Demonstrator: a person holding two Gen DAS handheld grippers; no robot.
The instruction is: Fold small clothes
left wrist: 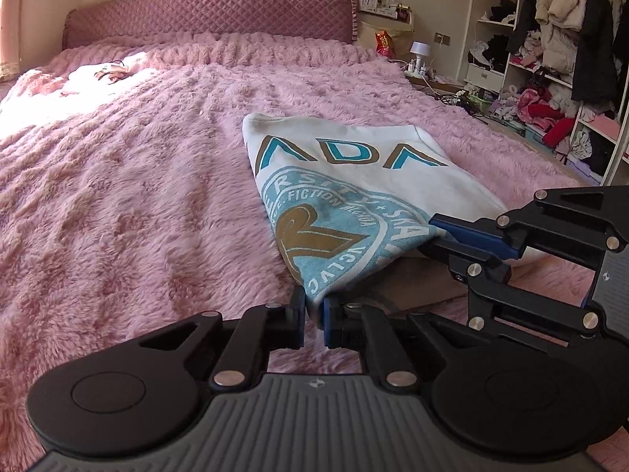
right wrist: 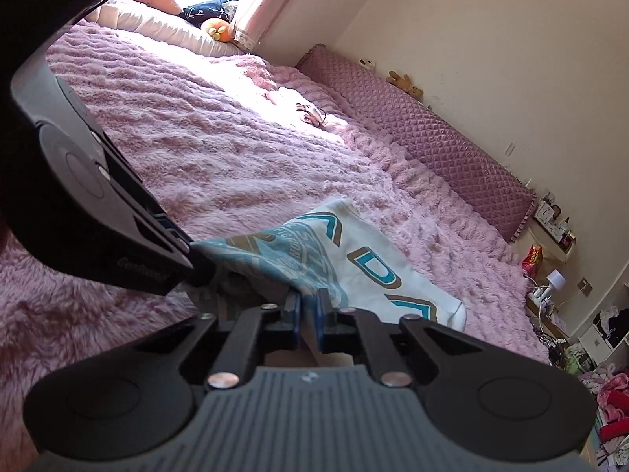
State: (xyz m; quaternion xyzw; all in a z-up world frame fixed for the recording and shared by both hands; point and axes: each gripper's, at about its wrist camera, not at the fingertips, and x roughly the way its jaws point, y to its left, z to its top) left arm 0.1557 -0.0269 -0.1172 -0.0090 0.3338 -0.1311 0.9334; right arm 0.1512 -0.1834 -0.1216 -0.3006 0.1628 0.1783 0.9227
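Note:
A small white garment (left wrist: 354,181) with teal and gold lettering and a round blue emblem lies on the pink fluffy bed. Its near edge is lifted off the blanket. My left gripper (left wrist: 313,316) is shut on the near left corner of the garment. My right gripper (left wrist: 434,242) comes in from the right and is shut on the near right edge. In the right wrist view the right gripper (right wrist: 309,316) pinches the garment (right wrist: 354,267), and the left gripper (right wrist: 188,257) grips it at the left. The far end rests flat on the blanket.
The pink fluffy blanket (left wrist: 137,196) covers the whole bed, with a quilted purple headboard (left wrist: 212,15) at the far end. A small item (left wrist: 110,72) lies in the sunlit patch far left. Open shelves with clothes (left wrist: 550,59) stand to the right of the bed.

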